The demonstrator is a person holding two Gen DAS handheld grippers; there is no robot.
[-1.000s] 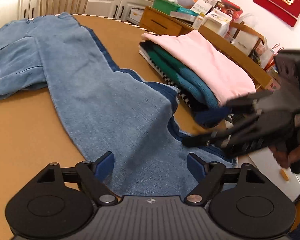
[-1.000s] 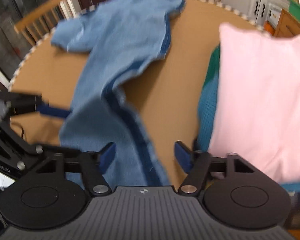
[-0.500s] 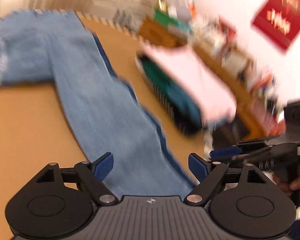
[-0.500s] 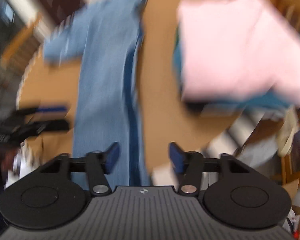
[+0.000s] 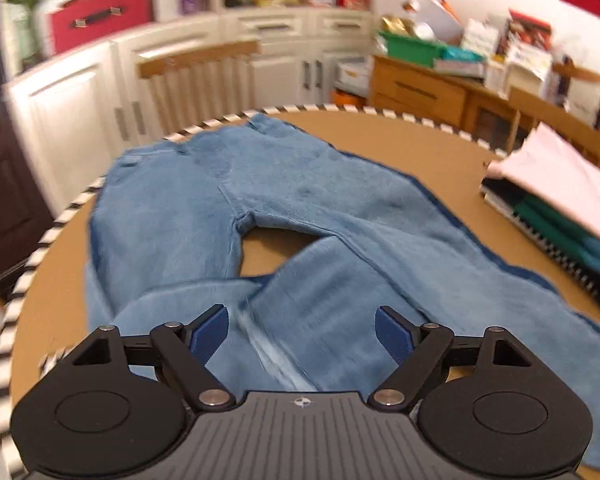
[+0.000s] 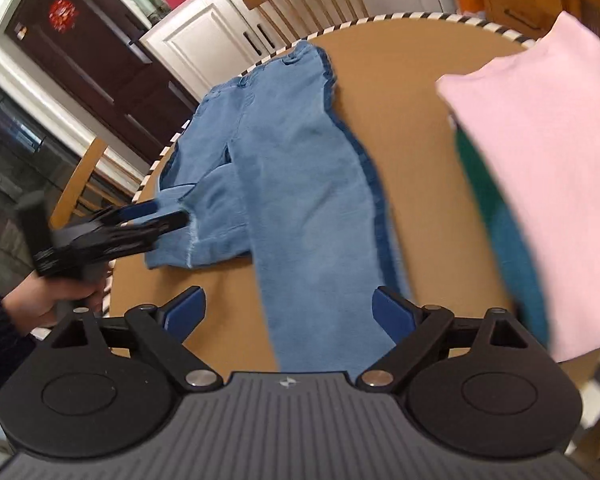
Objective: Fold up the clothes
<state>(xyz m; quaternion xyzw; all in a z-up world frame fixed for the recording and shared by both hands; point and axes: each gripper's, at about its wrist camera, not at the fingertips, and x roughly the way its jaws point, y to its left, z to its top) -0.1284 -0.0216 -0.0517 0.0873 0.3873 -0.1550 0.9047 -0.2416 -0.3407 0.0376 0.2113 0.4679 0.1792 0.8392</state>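
Observation:
Light blue jeans (image 5: 300, 208) lie flat on the round brown table (image 5: 440, 148), waistband at the far edge. One leg is folded back on itself near the left side; the other runs straight toward me (image 6: 312, 216). My left gripper (image 5: 302, 338) is open and empty, hovering over the folded leg's hem; it also shows in the right wrist view (image 6: 160, 216) at that hem. My right gripper (image 6: 288, 314) is open and empty above the straight leg's lower end.
A stack of folded clothes, pink on top (image 6: 548, 168) over teal and striped ones (image 5: 560, 236), sits at the table's right. Wooden chairs (image 5: 204, 80) and white cabinets (image 5: 80, 120) stand behind. The table's striped rim (image 5: 32, 264) is close on the left.
Both grippers swung left and back. The left one moved from the straight leg's end to the folded leg's hem. The right one drew back toward the near edge. The jeans lie unmoved.

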